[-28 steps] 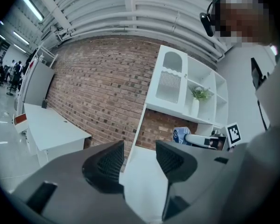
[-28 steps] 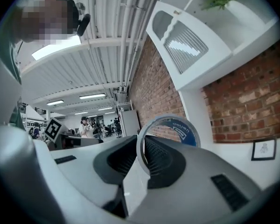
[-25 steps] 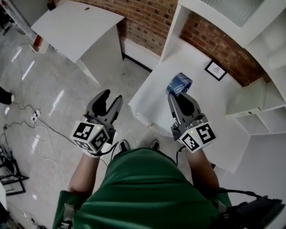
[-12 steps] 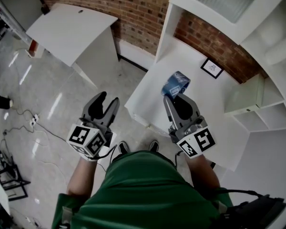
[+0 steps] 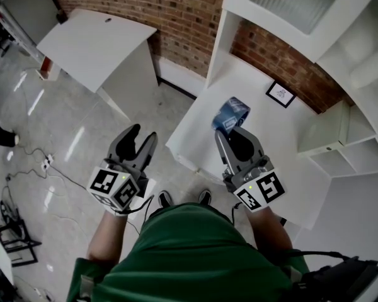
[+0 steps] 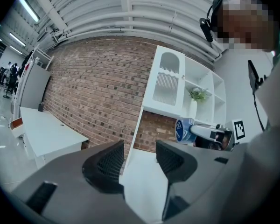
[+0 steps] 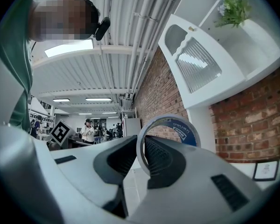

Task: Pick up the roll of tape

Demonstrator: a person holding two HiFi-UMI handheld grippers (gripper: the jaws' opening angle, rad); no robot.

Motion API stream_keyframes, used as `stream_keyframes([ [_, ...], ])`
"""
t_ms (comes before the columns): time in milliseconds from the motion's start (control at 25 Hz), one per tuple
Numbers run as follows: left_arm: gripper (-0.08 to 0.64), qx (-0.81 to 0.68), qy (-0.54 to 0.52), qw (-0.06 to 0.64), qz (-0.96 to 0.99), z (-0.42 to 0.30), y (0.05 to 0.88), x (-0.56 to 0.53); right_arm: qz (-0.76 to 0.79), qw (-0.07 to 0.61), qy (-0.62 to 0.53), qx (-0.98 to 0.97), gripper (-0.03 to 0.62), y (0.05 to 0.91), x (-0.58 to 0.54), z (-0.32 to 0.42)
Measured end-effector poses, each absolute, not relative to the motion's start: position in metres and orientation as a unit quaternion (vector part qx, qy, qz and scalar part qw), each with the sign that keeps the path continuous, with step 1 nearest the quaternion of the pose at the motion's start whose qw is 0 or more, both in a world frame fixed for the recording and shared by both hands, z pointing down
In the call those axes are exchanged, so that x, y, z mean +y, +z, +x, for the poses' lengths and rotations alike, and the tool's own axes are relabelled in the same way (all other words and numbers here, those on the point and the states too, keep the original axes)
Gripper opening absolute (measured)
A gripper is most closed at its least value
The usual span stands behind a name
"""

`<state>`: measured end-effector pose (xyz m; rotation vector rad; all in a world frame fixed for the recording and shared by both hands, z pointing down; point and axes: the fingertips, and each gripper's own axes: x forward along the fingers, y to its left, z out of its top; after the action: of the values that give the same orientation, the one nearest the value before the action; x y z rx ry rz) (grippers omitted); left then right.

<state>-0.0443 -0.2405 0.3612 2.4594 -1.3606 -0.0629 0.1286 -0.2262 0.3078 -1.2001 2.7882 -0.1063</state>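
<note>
The roll of tape (image 5: 231,114), blue with a pale rim, hangs in the air over the near edge of the white table (image 5: 283,143). My right gripper (image 5: 231,131) is shut on the roll's wall. In the right gripper view the tape (image 7: 171,125) rings one jaw, and the other jaw presses from outside at the gripper (image 7: 141,150). My left gripper (image 5: 143,134) is held over the floor to the left, open and empty. In the left gripper view its jaws (image 6: 137,155) stand apart, and the tape (image 6: 183,130) shows at the right.
A small framed picture (image 5: 281,94) leans at the back of the table against the brick wall. White shelving (image 5: 356,140) stands at the right. A second white desk (image 5: 94,43) stands far left. Cables (image 5: 47,162) lie on the glossy floor.
My right gripper has risen a little with the tape still in it. The left gripper has hardly moved.
</note>
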Motion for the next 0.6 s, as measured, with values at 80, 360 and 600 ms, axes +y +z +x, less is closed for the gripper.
stream_keyframes([
  [80, 0.224, -0.477, -0.021, 0.163, 0.863, -0.0442, 0.3617, -0.2405, -0.394, 0.053, -0.037, 0.917, 0.064, 0.3087, -0.2262, 0.1294],
  [360, 0.224, -0.477, -0.019, 0.166, 0.863, -0.0472, 0.3615, -0.242, -0.396, 0.052, -0.04, 0.916, 0.064, 0.3069, -0.2296, 0.1302],
  [600, 0.224, -0.483, -0.016, 0.163, 0.86, -0.0469, 0.3657, -0.2394, -0.394, 0.054, -0.041, 0.916, 0.064, 0.3084, -0.2298, 0.135],
])
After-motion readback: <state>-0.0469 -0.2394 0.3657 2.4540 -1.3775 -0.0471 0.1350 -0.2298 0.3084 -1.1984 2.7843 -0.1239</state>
